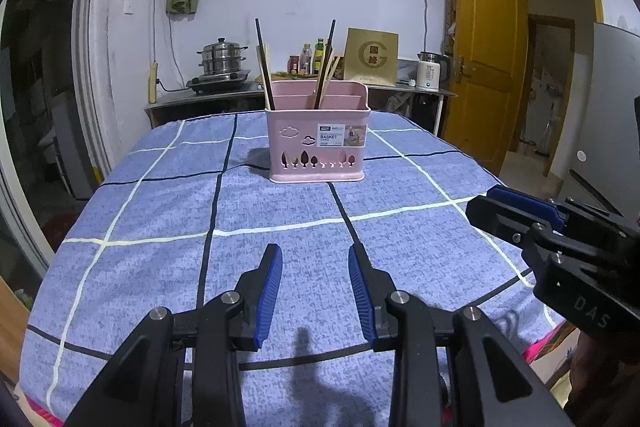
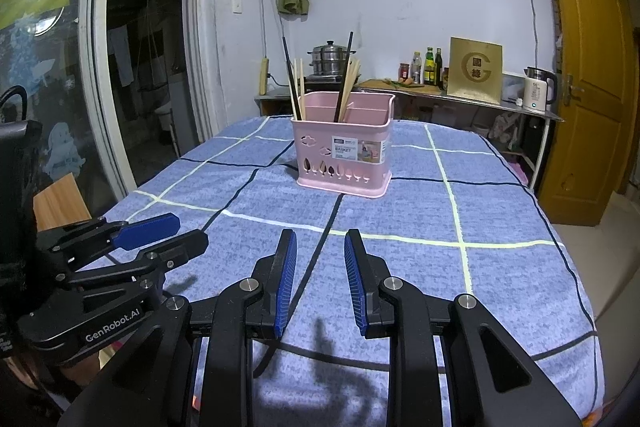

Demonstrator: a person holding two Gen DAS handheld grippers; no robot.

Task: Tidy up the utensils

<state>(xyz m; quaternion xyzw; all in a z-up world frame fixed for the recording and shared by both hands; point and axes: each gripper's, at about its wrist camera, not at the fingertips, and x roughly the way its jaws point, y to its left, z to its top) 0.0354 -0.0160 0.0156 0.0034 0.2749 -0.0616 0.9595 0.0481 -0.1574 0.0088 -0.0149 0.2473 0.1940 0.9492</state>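
Both tongs (image 1: 315,255) (image 2: 320,241) gape empty, pink basket (image 1: 318,143) well beyond them.

Left hand-held gripper (image 1: 315,259): black frame, ribbed blue pads, silver screws. Right hand-held gripper (image 2: 320,243): same.

Far beyond the fingers, a steel counter (image 1: 400,89) carries a steamer pot (image 1: 222,58), bottles (image 1: 312,55), a gold box (image 1: 372,57) and a kettle (image 1: 432,70), beside a yellow door (image 1: 486,63).
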